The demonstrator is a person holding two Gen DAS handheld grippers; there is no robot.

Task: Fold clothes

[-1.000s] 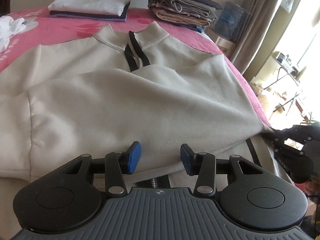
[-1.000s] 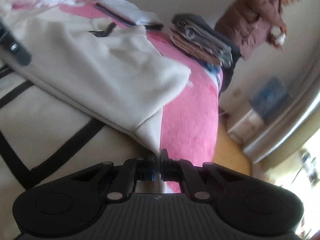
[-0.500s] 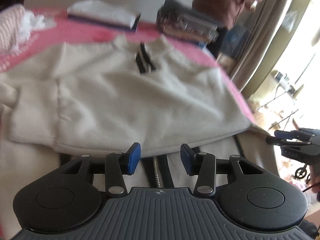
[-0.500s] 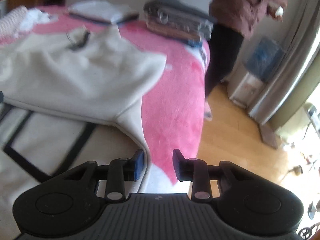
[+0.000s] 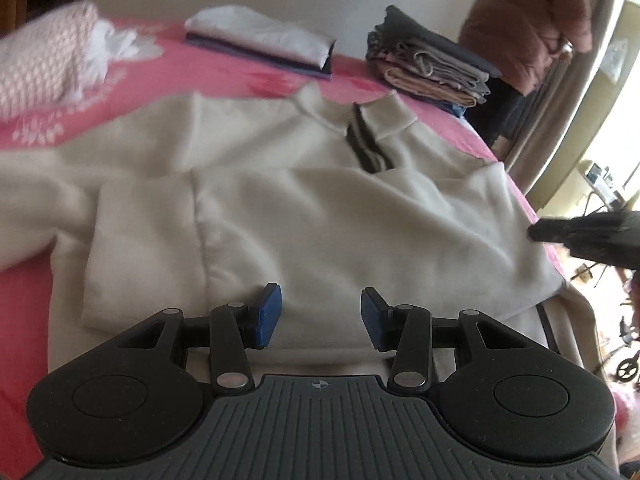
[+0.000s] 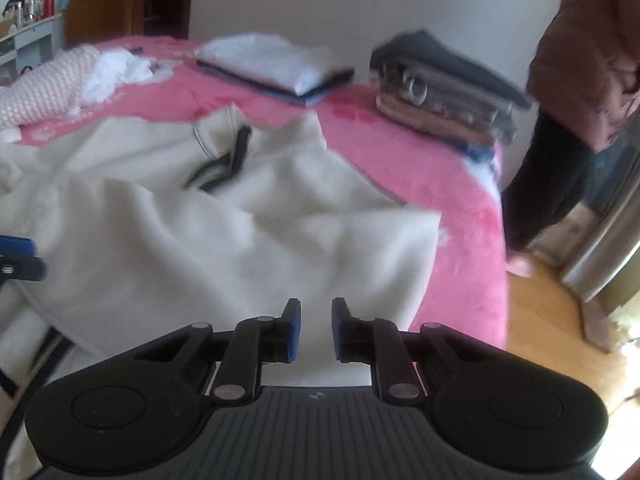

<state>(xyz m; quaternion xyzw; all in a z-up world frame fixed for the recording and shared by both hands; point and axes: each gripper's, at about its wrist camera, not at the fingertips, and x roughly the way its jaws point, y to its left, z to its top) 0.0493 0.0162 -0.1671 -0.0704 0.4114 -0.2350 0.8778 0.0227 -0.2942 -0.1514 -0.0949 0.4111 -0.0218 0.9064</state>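
Where the pink bedspread (image 5: pixel 240 68) fills the left of both views, a pink-and-white knitted bundle (image 5: pixel 44 64) lies beside crumpled white cloth (image 5: pixel 108 46). Centre: the cream zip-neck sweater (image 5: pixel 320 216) lies spread flat on the bedspread, collar toward the wall, one sleeve folded across its chest. The left gripper (image 5: pixel 321 316) hovers over the sweater's near edge, its blue pads spread apart with only fabric below (nothing pinched). The right gripper (image 6: pixel 316 330) hangs above the sweater's right side; its jaws are closing, with a narrow gap left and no cloth between the pads. Behind the collar sits a folded white-and-dark stack (image 5: pixel 260 40); further right, a taller folded pile (image 5: pixel 432 68) in grey and tan. Far right: a person in a brown jacket (image 6: pixel 580 60) stands on the wooden floor (image 6: pixel 552 320).
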